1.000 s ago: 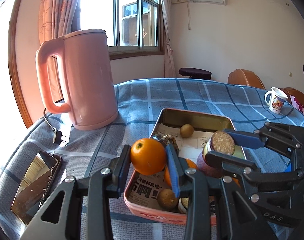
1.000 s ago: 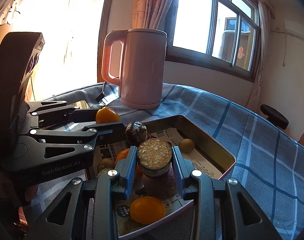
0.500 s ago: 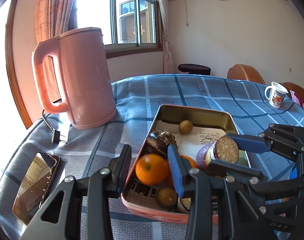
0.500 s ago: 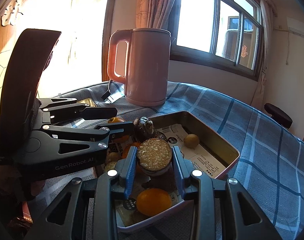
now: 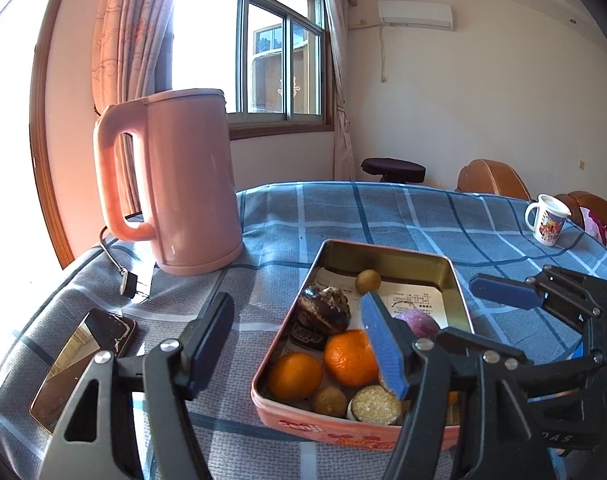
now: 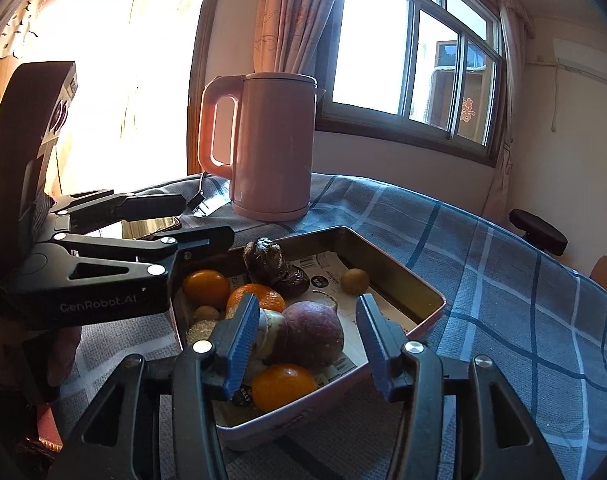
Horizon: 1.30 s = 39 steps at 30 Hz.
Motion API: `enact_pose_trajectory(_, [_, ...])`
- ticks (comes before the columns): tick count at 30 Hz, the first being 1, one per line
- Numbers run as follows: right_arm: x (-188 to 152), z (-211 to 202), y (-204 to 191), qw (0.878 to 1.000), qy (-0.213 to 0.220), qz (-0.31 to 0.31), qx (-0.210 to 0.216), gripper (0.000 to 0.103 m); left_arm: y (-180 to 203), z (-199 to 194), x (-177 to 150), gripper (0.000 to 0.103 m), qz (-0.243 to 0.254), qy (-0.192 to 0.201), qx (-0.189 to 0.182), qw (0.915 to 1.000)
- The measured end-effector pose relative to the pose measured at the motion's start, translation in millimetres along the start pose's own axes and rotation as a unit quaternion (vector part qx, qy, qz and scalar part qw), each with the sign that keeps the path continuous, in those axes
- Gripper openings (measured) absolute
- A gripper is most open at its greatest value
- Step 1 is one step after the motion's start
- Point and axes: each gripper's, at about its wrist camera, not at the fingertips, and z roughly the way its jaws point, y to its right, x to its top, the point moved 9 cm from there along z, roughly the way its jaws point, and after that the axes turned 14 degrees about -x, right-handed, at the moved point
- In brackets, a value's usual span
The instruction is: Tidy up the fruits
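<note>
A pink metal tin (image 5: 387,254) (image 6: 387,268) lined with newspaper holds the fruit. In it lie two oranges (image 5: 296,376) (image 5: 351,358), a purple passion fruit (image 6: 313,330), a cut round piece (image 5: 376,404), small brown longans (image 5: 368,280) and a dark lumpy fruit (image 5: 323,312). My left gripper (image 5: 299,336) is open and empty above the tin's near left corner. My right gripper (image 6: 307,336) is open and empty over the tin's near end, with the passion fruit between its fingers' line of sight.
A pink electric kettle (image 5: 175,184) stands left of the tin, its plug (image 5: 129,284) on the blue checked cloth. A phone (image 5: 83,364) lies at the near left. A white mug (image 5: 547,220) stands far right. Chairs sit beyond the table.
My left gripper has let go of the orange, which now lies in the tin. My right gripper has released the cut round piece into the tin. Both have opened wide and drawn back.
</note>
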Motion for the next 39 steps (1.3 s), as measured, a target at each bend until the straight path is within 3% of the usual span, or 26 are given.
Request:
enact_pose_trajectory(2, [0, -5, 12, 1.0, 0.003, 0.015, -0.015, 0.065, 2, -4, 3, 0.073, -0.001, 0.007, 0.0, 1.0])
enact_pose_trajectory(11, [4, -31, 54, 0.996, 0.02, 0.054, -0.064, 0.075, 24, -13, 12, 0.081, 0.012, 0.022, -0.012, 0.9996])
enact_pose_trajectory(15, [4, -37, 60, 0.995, 0.024, 0.056, -0.074, 0.076, 33, -13, 12, 0.095, 0.019, 0.023, -0.008, 0.9995])
enact_pose_trajectory(39, [-1, -48, 71, 0.993, 0.03, 0.062, -0.091, 0.078, 45, -13, 10, 0.099, 0.03, 0.021, -0.008, 0.9993])
